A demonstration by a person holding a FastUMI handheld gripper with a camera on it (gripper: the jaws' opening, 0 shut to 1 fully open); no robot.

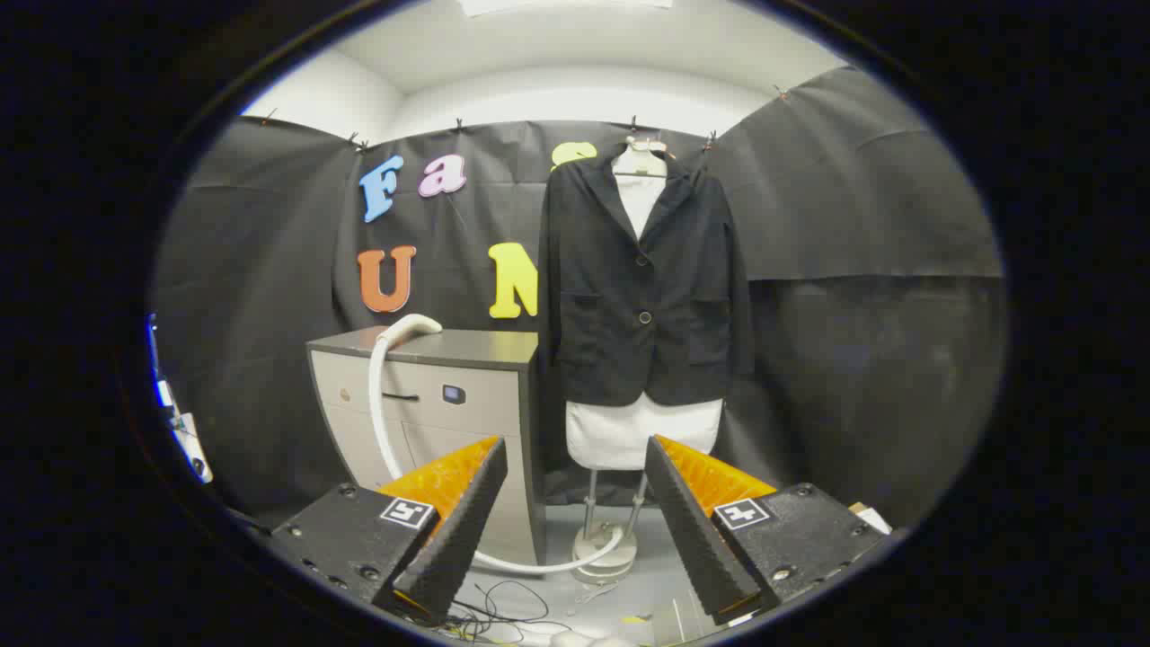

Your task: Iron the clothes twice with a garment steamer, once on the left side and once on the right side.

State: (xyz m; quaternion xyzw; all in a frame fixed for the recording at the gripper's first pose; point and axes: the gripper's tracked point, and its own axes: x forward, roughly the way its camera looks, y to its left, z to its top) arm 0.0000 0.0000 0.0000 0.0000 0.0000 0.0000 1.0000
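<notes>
The tongs [575, 503] are sitting nearest the lens, their two fingers [458, 530] spread wide apart and gripping nothing, with open air and the floor showing between them. They are pointing straight at the far side of the booth, which looks like a squaring-up stance before reaching for the tool.

Beyond the fingers, a dark jacket [642, 288] is hanging on a white dress form [640, 431], buttoned and facing forward (hung that way, I judge, so both front panels are lying flat and open to the steam). The form is standing on a thin stand with a round base [606, 553] on the floor, just beside a grey cabinet [440, 395].

The garment steamer's head [409, 329] is resting on top of that cabinet, serving here as the bench, well apart from the tongs. Its white hose [382, 422] is drooping down the cabinet front and curling across the floor toward the round base; the slack is probably there so the head can travel up and down the jacket.

Neither side of the jacket appears ironed yet, as the steamer is lying untouched; picking up its head would be the first step.
</notes>
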